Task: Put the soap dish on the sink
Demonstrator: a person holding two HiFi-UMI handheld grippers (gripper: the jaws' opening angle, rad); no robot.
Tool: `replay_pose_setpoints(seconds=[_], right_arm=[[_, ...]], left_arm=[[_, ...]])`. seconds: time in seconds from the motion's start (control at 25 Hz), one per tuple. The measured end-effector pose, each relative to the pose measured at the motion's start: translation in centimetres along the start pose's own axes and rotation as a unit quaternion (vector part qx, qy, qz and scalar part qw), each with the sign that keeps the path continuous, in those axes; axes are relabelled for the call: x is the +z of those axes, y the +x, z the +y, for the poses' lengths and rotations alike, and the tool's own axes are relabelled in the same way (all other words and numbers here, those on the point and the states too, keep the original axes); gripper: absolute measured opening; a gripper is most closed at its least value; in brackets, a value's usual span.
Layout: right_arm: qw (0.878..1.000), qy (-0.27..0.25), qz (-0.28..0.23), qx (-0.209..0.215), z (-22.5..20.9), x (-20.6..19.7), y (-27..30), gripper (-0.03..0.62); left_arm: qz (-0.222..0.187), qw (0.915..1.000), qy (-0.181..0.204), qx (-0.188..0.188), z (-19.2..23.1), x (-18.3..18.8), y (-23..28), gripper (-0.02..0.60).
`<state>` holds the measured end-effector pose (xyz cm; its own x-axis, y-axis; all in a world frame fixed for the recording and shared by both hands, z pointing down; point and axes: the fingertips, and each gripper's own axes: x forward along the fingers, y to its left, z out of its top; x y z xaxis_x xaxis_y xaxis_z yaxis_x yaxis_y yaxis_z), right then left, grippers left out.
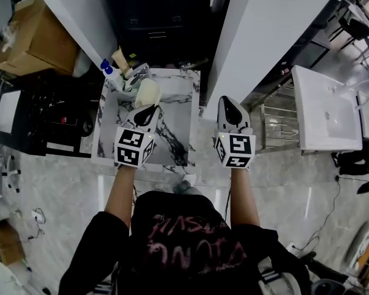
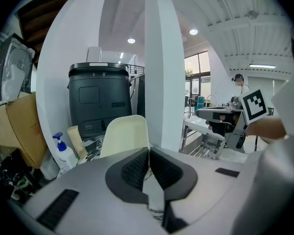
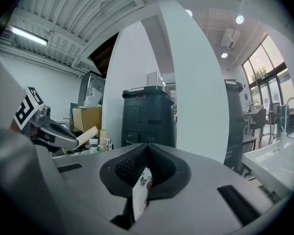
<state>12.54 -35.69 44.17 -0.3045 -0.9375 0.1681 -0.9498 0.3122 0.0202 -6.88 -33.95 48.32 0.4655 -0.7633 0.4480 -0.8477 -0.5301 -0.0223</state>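
Observation:
The soap dish (image 1: 147,93) is a cream oval shell, held up on edge over the back of the marble sink (image 1: 178,103). My left gripper (image 1: 149,109) is shut on its near rim. The left gripper view shows the dish (image 2: 123,136) rising just past my closed left gripper (image 2: 148,153). My right gripper (image 1: 229,101) hangs to the right of the sink, beside the white pillar, and is shut with nothing in it. In the right gripper view the right gripper (image 3: 146,158) has its jaws pressed together, and the dish (image 3: 88,133) shows at far left.
A chrome faucet (image 1: 138,74), a blue-capped pump bottle (image 1: 111,75) and a beige tube (image 1: 123,60) crowd the sink's back left corner. A white pillar (image 1: 264,35) stands right of the sink, with a metal rack (image 1: 277,118) and a second white basin (image 1: 326,112) beyond. A cardboard box (image 1: 34,39) sits far left.

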Motion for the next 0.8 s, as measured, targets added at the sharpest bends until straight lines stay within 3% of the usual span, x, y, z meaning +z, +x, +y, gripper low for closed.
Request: replay_pose_setpoints(seconds=[0.4, 0.8], right_arm=[[1.000, 0.011, 0.003, 0.010, -1.9, -0.2, 1.7, 0.014], [1.000, 0.008, 0.011, 0.008, -1.7, -0.7, 2.9, 0.014]], left_arm=[[0.011, 0.9999, -0.012, 0.005, 0.2, 0.6, 2.7, 0.025], [0.037, 0.9993, 0.006, -0.007, 1.0, -0.6, 5.6, 0.025]])
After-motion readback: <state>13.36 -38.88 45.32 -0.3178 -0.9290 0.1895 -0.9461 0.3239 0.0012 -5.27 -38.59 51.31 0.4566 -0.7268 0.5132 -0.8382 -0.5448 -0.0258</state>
